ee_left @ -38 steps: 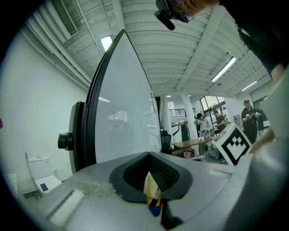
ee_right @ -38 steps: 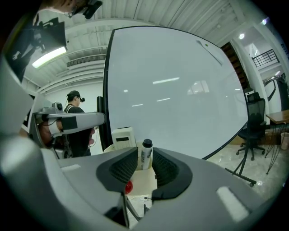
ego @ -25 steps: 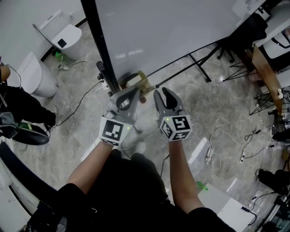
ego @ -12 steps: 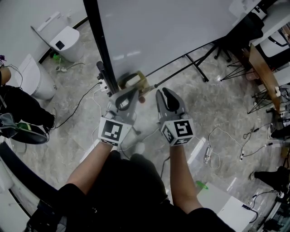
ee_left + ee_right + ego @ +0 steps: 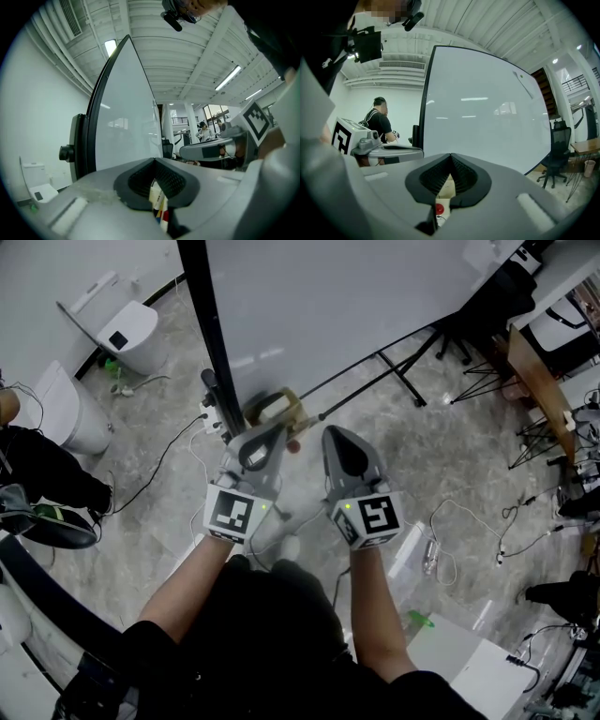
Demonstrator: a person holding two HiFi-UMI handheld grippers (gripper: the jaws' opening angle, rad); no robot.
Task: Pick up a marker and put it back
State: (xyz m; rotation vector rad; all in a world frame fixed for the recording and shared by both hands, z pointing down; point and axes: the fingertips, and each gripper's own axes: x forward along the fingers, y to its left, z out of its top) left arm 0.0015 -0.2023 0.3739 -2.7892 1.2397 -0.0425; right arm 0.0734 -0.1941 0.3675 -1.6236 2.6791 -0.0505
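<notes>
Two grippers hang side by side at the lower corner of the whiteboard (image 5: 328, 306), both shut. On the right gripper (image 5: 336, 437) the jaws have just been closing and now meet on nothing. Through their slit a red-capped marker (image 5: 439, 209) shows below, at the tray (image 5: 272, 407). On the left gripper (image 5: 274, 435) the jaws are together too. A white printed thing (image 5: 157, 199) shows in its slit, probably lying beyond rather than pinched.

So the marker lies at the tray and neither gripper carries it. That fits a marker already returned as well as one yet to be lifted.

The black frame (image 5: 211, 334) stands just ahead of the left gripper, and the board face is ahead of both. Stand legs (image 5: 403, 379) and cables (image 5: 459, 517) cross the floor to the right. Free room lies back toward the person.
</notes>
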